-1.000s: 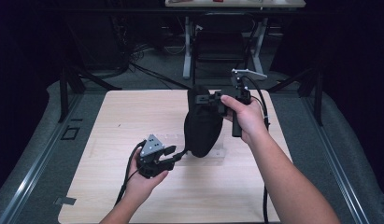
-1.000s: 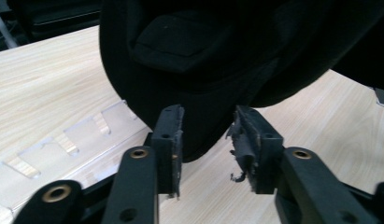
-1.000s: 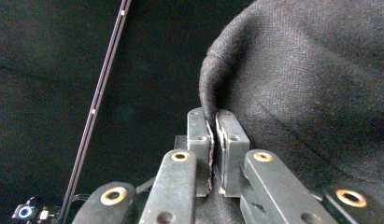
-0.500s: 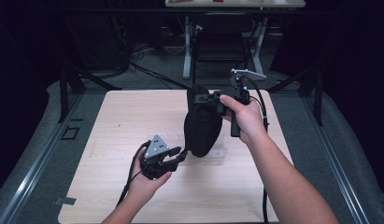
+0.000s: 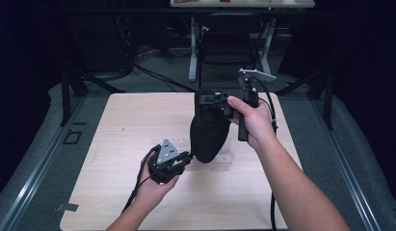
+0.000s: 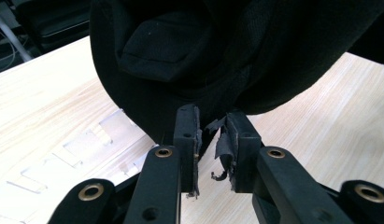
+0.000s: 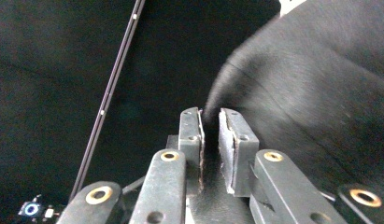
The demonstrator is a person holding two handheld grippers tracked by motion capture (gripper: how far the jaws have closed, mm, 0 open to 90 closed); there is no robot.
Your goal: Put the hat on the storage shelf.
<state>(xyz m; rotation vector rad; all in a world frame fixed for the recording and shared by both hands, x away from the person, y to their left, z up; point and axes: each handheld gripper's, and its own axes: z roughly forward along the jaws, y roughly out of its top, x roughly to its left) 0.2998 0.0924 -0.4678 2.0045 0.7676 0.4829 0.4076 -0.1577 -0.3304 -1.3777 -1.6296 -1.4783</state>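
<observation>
Black cap (image 5: 209, 134) is held up over bench (image 5: 123, 120) by right tool (image 5: 205, 100), jaws just loosened, edge between. Left tool (image 5: 186, 158) is being closed at cap's lower edge, pads not yet pressed.

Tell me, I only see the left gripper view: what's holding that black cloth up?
Observer: In the high view the right gripper grips the black cloth by its top edge; those jaws have just been opening slightly, with cloth between them.
Operator: Is it off the table?
Observer: It hangs down over the table; whether its bottom touches, I cannot tell.
Operator: Who moves my gripper?
Observer: A hand holds the left gripper, with its cable trailing toward the near edge. Its jaws have just been closing by the cloth's bottom edge, not yet pinching.
</observation>
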